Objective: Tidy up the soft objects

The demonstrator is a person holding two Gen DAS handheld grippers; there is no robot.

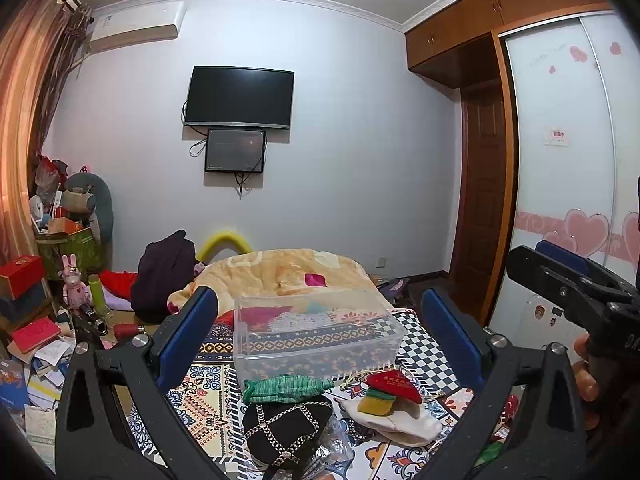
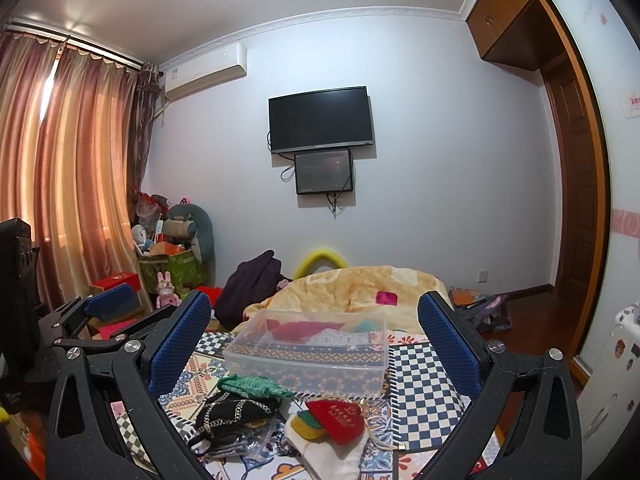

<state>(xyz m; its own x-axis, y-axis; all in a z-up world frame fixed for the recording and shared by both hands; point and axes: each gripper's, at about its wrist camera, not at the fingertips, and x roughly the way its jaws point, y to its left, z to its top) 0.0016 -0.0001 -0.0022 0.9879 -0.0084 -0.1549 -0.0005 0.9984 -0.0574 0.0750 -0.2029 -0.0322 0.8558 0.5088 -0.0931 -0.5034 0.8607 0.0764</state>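
A clear plastic bin [image 1: 316,334] [image 2: 308,354] stands on the patterned bedspread [image 1: 200,396] [image 2: 424,384]. In front of it lie a green pouch [image 1: 286,388] [image 2: 252,386], a black pouch with a chain pattern [image 1: 288,430] [image 2: 236,412], a red pouch [image 1: 394,386] [image 2: 338,420], a yellow-green piece [image 1: 376,403] [image 2: 306,424] and a white pouch [image 1: 400,424] [image 2: 332,454]. My left gripper [image 1: 320,340] is open and empty above the pouches. My right gripper [image 2: 316,344] is open and empty too; it shows at the right of the left wrist view [image 1: 568,280].
A beige quilt [image 1: 280,272] [image 2: 360,292] and dark clothing [image 1: 164,276] [image 2: 252,284] lie beyond the bin. Cluttered boxes, books and toys [image 1: 48,300] fill the left side. A wardrobe [image 1: 560,160] stands at the right. A TV [image 1: 239,96] hangs on the far wall.
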